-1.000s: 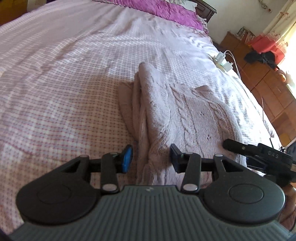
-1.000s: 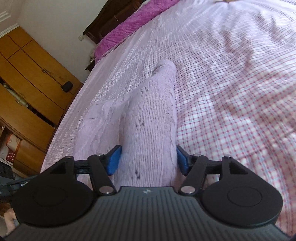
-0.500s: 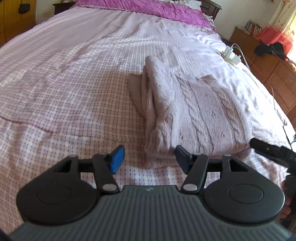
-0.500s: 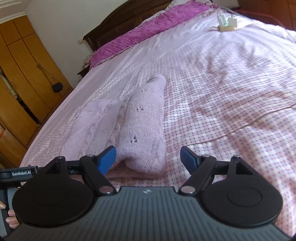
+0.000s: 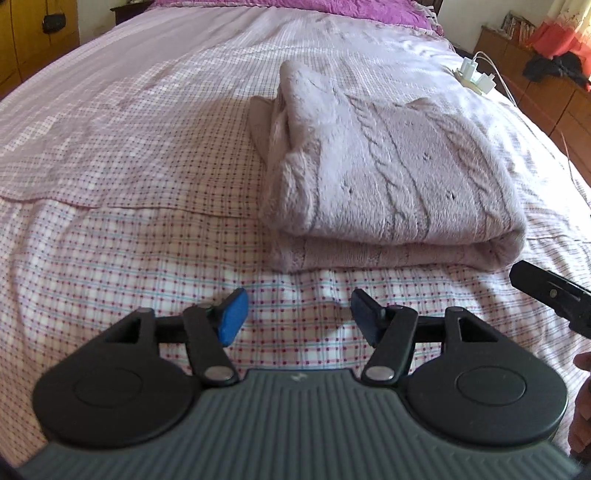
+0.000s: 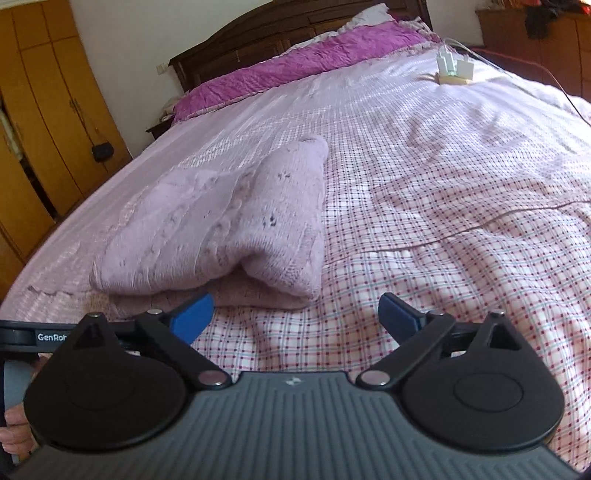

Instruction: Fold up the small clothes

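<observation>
Folded pale pink cable-knit sweater (image 5: 391,184) laid mid-frame on checked bedsheet (image 5: 110,166), left gripper (image 5: 295,317) and right gripper (image 6: 295,317) jaws spread, opening, nothing held between them.

A pink checked bedsheet (image 6: 461,229) covers the bed, with a purple quilted cover (image 6: 295,70) at the dark wooden headboard (image 6: 266,33). A power strip with white chargers (image 6: 454,70) lies on the sheet, and orange wooden wardrobes (image 6: 44,110) stand beside the bed.

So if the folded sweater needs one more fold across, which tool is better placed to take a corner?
Probably the left. The left tool, jaws opening and empty, faces the sweater near its front left corner. The right tool, also opening and empty, points mostly at bare bedsheet beside the sweater's right end.
</observation>
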`<state>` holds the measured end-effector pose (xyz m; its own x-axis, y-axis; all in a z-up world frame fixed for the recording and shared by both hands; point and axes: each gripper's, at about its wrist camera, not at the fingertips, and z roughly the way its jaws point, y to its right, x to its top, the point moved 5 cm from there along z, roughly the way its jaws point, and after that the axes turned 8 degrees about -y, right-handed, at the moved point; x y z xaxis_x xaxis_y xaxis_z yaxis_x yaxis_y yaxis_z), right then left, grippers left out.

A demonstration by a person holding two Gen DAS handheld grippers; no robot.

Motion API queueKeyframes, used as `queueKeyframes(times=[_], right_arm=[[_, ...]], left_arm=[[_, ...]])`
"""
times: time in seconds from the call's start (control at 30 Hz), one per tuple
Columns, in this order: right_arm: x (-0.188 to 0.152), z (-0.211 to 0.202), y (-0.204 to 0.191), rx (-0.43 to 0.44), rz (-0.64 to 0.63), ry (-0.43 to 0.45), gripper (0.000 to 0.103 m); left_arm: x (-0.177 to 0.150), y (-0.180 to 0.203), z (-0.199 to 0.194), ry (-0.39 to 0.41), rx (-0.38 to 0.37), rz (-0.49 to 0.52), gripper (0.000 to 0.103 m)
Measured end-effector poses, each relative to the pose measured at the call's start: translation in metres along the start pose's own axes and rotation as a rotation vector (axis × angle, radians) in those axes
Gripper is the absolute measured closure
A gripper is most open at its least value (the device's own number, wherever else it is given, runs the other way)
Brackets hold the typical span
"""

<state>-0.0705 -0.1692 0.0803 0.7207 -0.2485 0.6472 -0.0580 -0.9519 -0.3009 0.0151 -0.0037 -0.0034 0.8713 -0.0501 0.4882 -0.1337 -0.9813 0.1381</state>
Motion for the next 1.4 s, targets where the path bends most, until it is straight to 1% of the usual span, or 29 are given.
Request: queueKeyframes(times=[0.07,0.13,0.27,0.33,0.5,0.7,1.4], right_arm=[[-0.003,0.003,-0.004,-0.012,-0.024,-0.002,0.002],[-0.007,0.008,-0.007,-0.025,-0.047,-0.01,0.002],[-0.012,0.016,-0.01,-0.038,-0.061,-0.026,0.001],[-0.014,0.018,-0.01,-0.04,-0.067,-0.022,0.0],[-0.013,0.022,-0.008,-0.038,-0.052,-0.023,0.0],[-0.014,0.023,-0.008,-0.043,-0.053,-0.025,0.0],[-0.016,0.024,-0.008,-0.042,-0.046,-0.028,0.0]], left_arm=[[-0.002,0.003,0.001,0.009,0.014,0.011,0.036],[-0.004,0.007,0.003,0.019,0.015,0.022,0.026],[-0.009,0.017,0.008,0.031,0.067,0.063,0.026],[-0.01,0.019,0.008,0.036,0.079,0.068,0.026],[-0.01,0.017,0.009,0.041,0.068,0.053,0.024],[-0.01,0.017,0.009,0.046,0.064,0.059,0.02],[-0.011,0.019,0.009,0.051,0.068,0.067,0.019]])
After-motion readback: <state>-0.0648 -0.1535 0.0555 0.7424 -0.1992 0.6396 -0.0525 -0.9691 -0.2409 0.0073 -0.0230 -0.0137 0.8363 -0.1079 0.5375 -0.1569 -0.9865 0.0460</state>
